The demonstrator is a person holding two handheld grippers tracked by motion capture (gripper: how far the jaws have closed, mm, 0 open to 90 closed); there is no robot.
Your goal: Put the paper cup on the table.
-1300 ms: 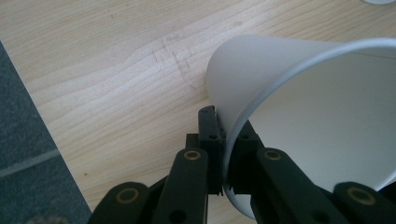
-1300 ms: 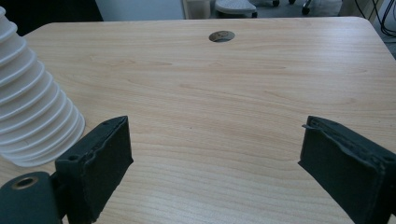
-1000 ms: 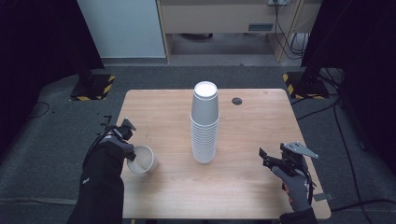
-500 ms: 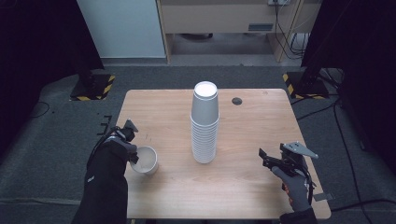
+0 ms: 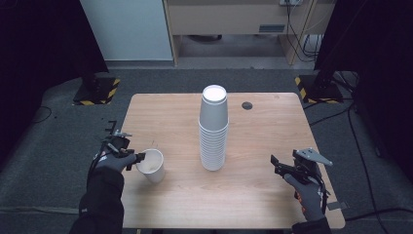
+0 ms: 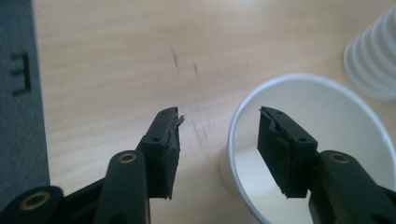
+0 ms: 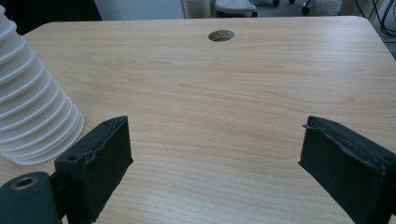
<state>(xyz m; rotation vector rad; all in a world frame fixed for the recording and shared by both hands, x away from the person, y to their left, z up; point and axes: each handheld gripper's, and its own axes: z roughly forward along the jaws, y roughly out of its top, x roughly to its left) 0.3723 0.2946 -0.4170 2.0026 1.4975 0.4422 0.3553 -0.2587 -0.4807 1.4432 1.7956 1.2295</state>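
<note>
The bench point(image 5: 272, 195) is wide, so I keep the tall stack of inverted cups point(image 5: 213, 131) in its centre, reachable from both sides. One single cup point(image 5: 152, 165) stands upright near the left edge, apart from the stack. My left tongs point(image 6: 218, 140) are open w/ one jaw inside the rim and one outside, not yet pinching the wall. My right tongs point(image 7: 212, 154) wait wide open over bare wood, right of the stack, ready for the next cup I think.

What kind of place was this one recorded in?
Probably a lab or recording studio rather than a home: a bare wooden table on grey carpet, black curtains at both sides, yellow-and-black striped stand bases, and loose cables by the back wall.
</note>
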